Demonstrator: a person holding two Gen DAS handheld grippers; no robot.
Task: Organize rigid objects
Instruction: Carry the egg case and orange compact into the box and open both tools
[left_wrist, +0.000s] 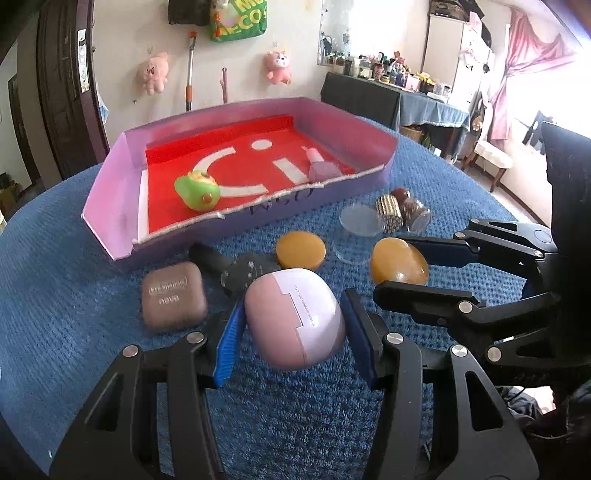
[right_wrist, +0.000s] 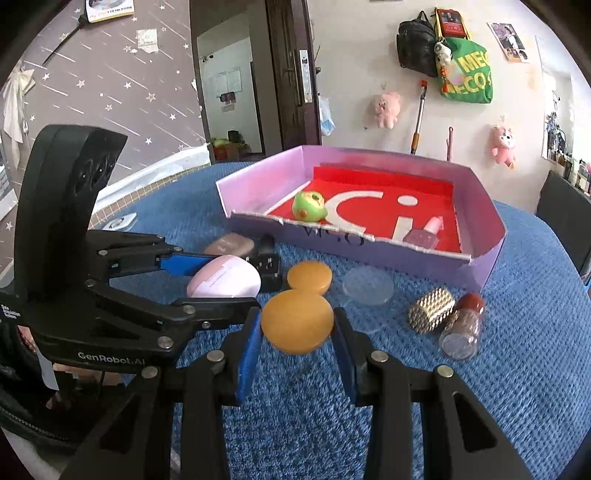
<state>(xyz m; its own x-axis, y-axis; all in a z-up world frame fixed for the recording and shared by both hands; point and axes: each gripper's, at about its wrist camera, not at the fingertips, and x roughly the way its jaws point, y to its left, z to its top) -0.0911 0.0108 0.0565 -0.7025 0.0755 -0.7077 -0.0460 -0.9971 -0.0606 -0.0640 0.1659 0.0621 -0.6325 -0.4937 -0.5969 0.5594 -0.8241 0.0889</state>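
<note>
The box (left_wrist: 110, 177) sits at the table's (left_wrist: 74, 236) far edge as the collecting place; a green toy (left_wrist: 197, 192) and a bottle (left_wrist: 321, 166) already lie inside. Before its near wall, the left gripper (left_wrist: 293, 325) clamps the pink case (left_wrist: 295, 317) and the right gripper (right_wrist: 297, 330) clamps an amber disc (right_wrist: 297, 321), both seemingly bound for the box.

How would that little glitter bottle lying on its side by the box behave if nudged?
The glitter bottle looks round-bodied and lies flat on the blue cloth, so it would probably roll, though the nubby fabric may slow it. It seems small, clear plastic or glass: likely light and stiff.
</note>
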